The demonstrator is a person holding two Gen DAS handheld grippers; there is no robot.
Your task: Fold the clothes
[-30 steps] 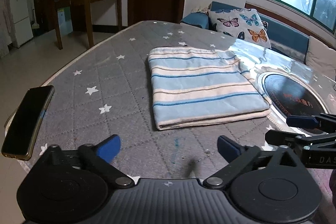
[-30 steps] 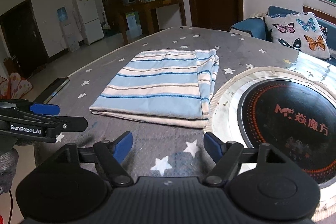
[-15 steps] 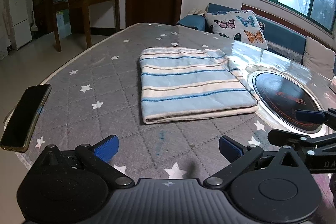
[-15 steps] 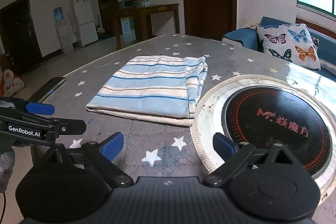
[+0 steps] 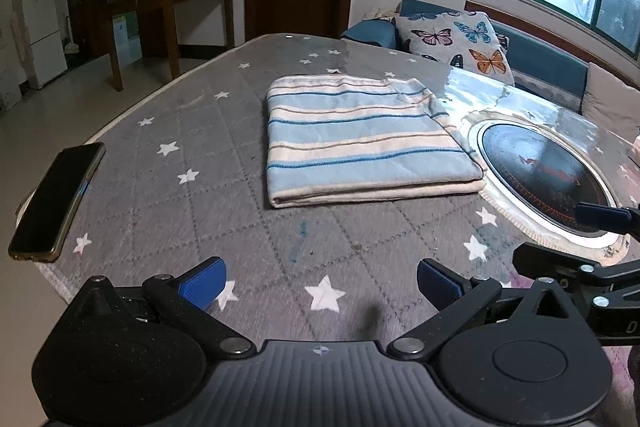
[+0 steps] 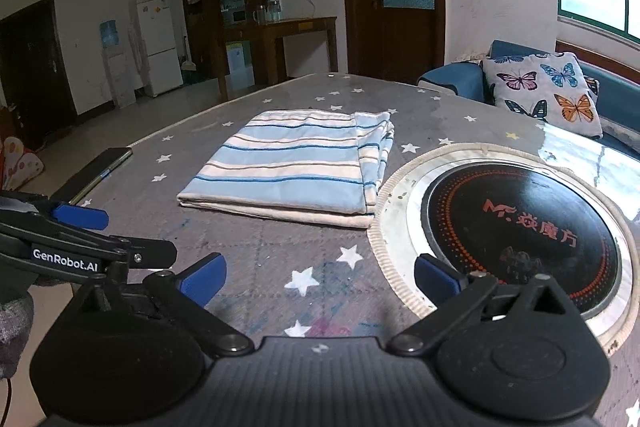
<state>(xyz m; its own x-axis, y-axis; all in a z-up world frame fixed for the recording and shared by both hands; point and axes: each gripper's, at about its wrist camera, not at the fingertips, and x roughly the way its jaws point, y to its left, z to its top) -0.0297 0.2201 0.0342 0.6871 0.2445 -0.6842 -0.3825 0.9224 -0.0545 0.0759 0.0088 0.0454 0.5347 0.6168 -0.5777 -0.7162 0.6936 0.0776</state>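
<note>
A blue and cream striped garment (image 5: 360,139) lies folded in a flat rectangle on the grey star-patterned table cover (image 5: 208,163); it also shows in the right wrist view (image 6: 296,167). My left gripper (image 5: 320,281) is open and empty, held above the table's near edge, well short of the garment. My right gripper (image 6: 318,277) is open and empty too, near the front edge beside the round cooktop. Each gripper shows at the edge of the other's view.
A black phone (image 5: 56,199) lies at the table's left edge. A round black induction cooktop (image 6: 516,231) is set into the table right of the garment. A butterfly cushion (image 5: 456,41) lies on the sofa beyond the table. A wooden side table (image 5: 188,11) stands far left.
Both grippers have drawn back from the garment and risen a little. The folded garment has not moved.
</note>
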